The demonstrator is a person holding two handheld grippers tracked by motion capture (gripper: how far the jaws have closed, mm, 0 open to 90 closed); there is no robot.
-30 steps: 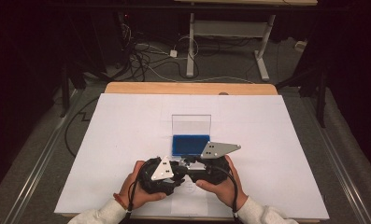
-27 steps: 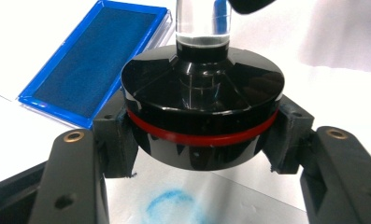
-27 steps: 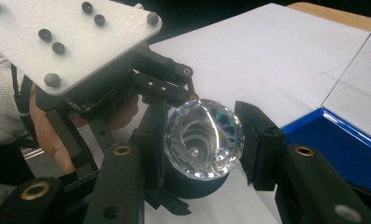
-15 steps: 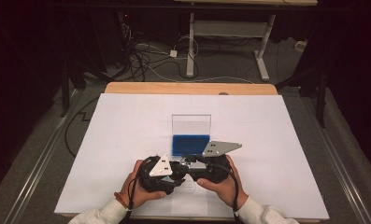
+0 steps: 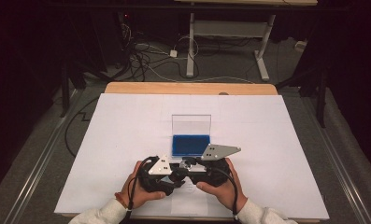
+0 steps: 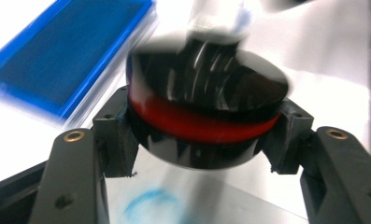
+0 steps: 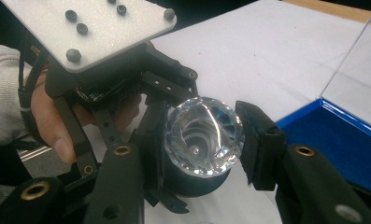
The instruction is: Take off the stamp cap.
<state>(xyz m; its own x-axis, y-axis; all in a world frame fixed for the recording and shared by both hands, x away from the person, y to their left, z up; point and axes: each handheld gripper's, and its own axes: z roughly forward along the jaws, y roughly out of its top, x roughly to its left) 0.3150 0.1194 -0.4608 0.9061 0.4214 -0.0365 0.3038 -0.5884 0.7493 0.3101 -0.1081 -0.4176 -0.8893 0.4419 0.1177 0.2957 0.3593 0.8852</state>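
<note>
Stamp [image 6: 206,116] (black, red band) clamped in my left gripper [image 6: 204,140]; right gripper [image 7: 199,140] clamped on its crystal handle [image 7: 203,135], beside the blue ink pad [image 5: 190,145].

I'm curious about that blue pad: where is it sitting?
The blue ink pad lies in its open clear case near the table's middle in the high view, just beyond the two tools, behind the right tool.

Black stamp [image 6: 206,116] — red band, clear handle [image 7: 204,135] — blue pad [image 5: 190,145].

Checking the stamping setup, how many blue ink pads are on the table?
1: the blue rectangular ink pad in its open clear case lies mid-table, just beyond both grippers; none appears hidden.
</note>
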